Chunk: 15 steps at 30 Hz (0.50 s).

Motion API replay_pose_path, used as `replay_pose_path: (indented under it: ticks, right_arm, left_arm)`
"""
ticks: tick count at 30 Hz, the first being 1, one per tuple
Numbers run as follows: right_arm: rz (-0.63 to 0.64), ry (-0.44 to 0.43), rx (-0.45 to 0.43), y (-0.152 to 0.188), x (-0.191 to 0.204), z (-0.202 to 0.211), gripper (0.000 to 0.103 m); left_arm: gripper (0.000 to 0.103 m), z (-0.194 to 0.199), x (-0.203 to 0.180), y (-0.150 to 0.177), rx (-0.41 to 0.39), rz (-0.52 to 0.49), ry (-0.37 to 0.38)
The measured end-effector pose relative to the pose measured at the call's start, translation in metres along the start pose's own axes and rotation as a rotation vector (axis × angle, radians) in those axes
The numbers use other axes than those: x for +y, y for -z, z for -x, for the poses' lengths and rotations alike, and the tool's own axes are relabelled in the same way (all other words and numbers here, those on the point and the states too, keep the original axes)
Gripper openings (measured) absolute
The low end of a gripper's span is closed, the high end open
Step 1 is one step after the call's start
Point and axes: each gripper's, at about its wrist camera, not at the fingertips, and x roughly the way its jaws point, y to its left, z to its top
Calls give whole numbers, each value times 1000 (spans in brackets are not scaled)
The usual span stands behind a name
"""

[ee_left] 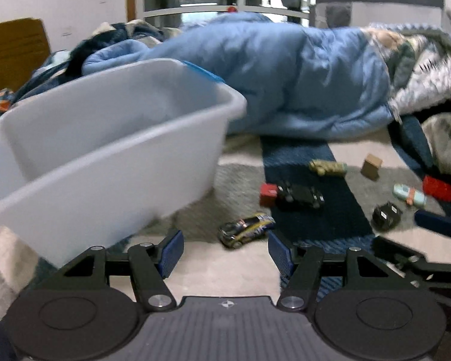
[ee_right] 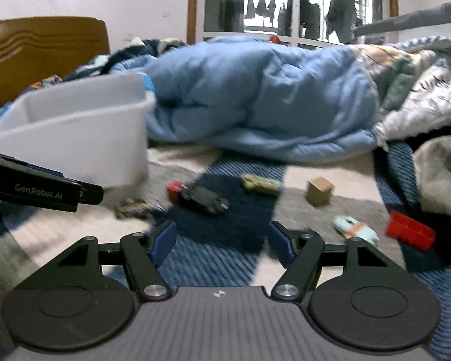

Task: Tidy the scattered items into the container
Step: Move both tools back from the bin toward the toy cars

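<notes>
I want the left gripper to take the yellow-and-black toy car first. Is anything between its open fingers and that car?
Nothing visible. The left gripper is open, and the yellow-and-black toy car lies just ahead on bare bedding. The white container stands off to the left.

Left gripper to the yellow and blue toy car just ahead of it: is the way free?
Probably yes. The yellow and blue toy car lies on the blanket just beyond the open left gripper, nothing between them; the white bin sits off to its left.

Only legible txt I read: "GenRobot.AI", white print on side of left gripper, right wrist view.
</notes>
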Motion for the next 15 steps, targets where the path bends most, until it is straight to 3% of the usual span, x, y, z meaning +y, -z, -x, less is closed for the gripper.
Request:
replay_pose_path:
  ticks: [8,15]
  right_arm:
    - [-105,54,91,21,-29,-12,71]
    - [-216,81,148,25,-40,-45,71]
  left_arm:
    - [66,-31,-9,-5,-12,-158,11]
    - [66,-57,1,-12,26,-183,66]
